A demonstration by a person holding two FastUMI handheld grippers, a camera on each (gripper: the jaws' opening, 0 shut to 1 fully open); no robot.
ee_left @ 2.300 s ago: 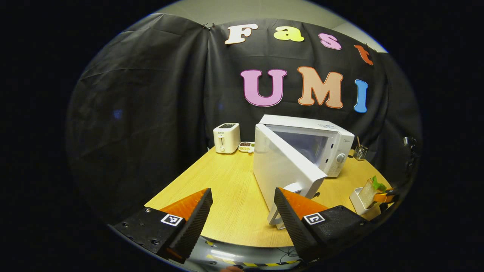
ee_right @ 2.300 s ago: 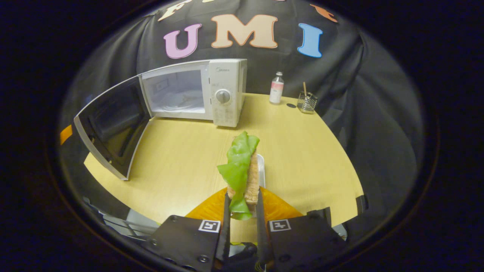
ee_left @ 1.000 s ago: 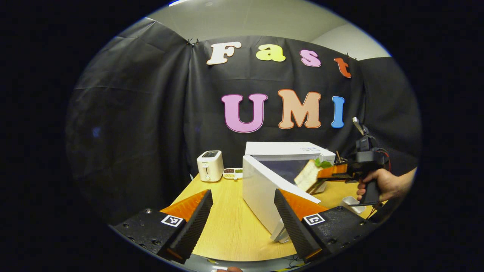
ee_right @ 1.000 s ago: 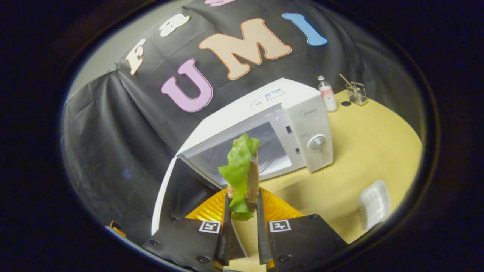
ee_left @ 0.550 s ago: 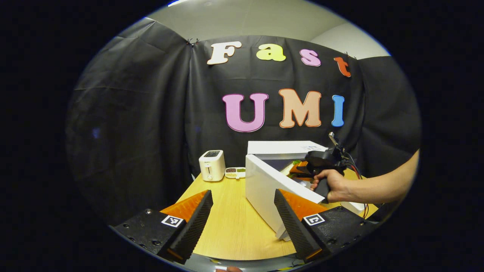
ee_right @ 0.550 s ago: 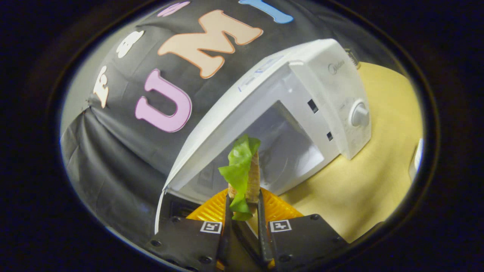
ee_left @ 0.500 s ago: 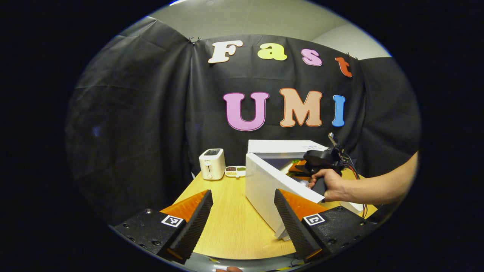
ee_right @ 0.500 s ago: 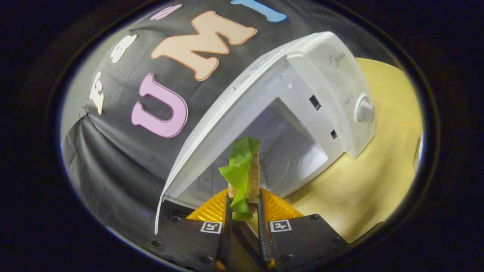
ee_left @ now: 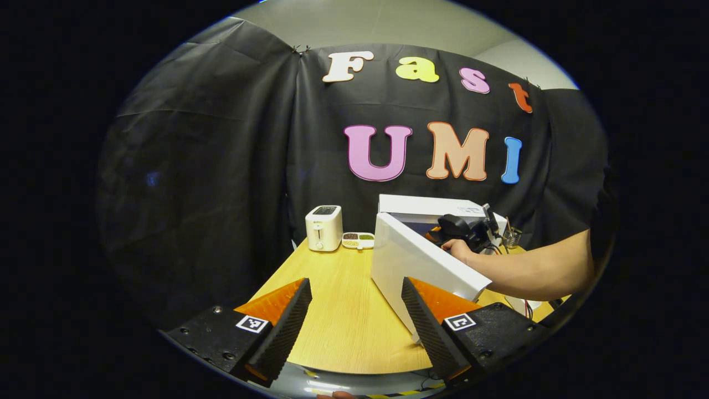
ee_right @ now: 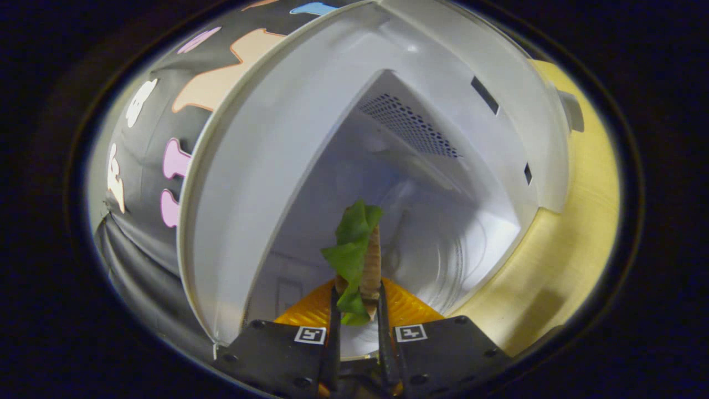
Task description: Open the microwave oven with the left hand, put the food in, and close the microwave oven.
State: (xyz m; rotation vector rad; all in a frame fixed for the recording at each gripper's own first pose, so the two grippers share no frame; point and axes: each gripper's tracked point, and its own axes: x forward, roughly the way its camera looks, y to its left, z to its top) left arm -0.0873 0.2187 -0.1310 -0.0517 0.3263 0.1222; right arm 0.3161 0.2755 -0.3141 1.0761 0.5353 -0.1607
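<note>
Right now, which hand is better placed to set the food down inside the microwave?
The right. Its gripper is shut on the sandwich and pointing into the microwave cavity. The left gripper hangs open and empty, back from the open door.

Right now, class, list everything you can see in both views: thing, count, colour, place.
microwave: 1, white, back of table, door open
sandwich: 1, tan bread with green lettuce, at the microwave's opening
toaster: 1, white, back left of table
snack tray: 1, white, beside toaster
glass holder: 1, clear, right of microwave
table: 1, light wood
right gripper: 1, shut on sandwich
left gripper: 1, open, over table's near edge
hand: 1, by the microwave's opening
</note>
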